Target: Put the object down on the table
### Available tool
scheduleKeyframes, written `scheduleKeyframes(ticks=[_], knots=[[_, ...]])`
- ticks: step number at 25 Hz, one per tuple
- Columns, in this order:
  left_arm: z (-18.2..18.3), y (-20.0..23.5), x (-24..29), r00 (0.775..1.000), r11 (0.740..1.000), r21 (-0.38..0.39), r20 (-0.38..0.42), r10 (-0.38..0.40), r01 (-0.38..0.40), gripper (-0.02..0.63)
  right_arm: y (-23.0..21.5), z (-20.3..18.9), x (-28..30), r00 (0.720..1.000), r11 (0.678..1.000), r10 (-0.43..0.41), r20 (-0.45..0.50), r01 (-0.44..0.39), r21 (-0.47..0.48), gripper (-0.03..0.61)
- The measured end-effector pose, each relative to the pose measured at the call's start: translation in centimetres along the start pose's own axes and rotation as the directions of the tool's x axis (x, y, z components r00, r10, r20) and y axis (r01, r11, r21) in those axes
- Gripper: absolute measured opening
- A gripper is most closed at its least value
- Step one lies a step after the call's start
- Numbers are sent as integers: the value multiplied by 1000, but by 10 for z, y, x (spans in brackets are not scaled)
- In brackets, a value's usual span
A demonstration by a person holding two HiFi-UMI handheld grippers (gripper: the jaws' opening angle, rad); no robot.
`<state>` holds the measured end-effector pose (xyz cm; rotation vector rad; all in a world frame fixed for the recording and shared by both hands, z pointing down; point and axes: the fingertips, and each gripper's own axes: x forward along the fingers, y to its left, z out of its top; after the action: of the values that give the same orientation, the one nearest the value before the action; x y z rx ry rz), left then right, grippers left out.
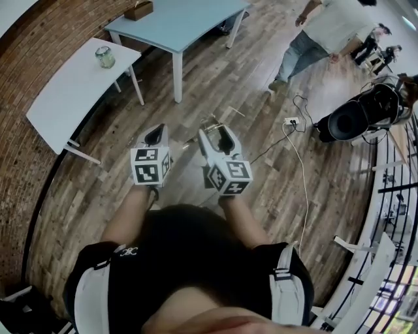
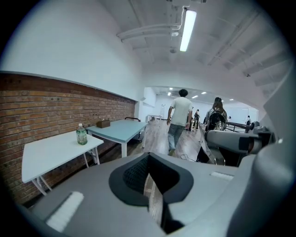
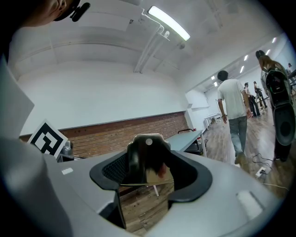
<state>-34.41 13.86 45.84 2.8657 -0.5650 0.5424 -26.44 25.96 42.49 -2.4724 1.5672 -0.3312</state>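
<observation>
My right gripper (image 1: 219, 134) is held over the wooden floor at chest height, shut on a dark, glossy flat pack (image 3: 147, 159) with a small hang hole at its top. In the right gripper view the pack stands upright between the jaws and fills most of the gap. In the head view only a thin shiny edge of the pack (image 1: 213, 124) shows past the jaw tips. Close beside it on the left is my left gripper (image 1: 156, 136), with its jaws together and nothing between them (image 2: 151, 187). A white table (image 1: 68, 98) stands well ahead to the left.
A green-capped bottle (image 1: 104, 57) stands on the white table. Behind it is a light blue table (image 1: 176, 26) with a brown box (image 1: 138, 10). A person (image 1: 320, 32) walks at the far right. A power strip and cable (image 1: 291, 122) lie near a black machine (image 1: 356, 117).
</observation>
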Motion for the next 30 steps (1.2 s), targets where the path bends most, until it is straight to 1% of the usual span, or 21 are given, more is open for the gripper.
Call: scheduleKeyframes(ticks=[7,14,22,30], knots=[[-7,-50,17,999,999,14,-17,-39,40,0,-43,2,-25,999,999,-33,-8,33,5,293],[-4,-66,39,998,999,10,-26,-53,54,0,-63,3,-25,999,999,-37,-18,37,8,293],[5,-73,83,996,996,12,-27,-88,88,0,-87,4,2,999,999,-42,-25,42,5,293],[26,-64,149,994,994,18,-42,-105,106,0,-122,14,59,998,998,-57,-32,57,5,293]])
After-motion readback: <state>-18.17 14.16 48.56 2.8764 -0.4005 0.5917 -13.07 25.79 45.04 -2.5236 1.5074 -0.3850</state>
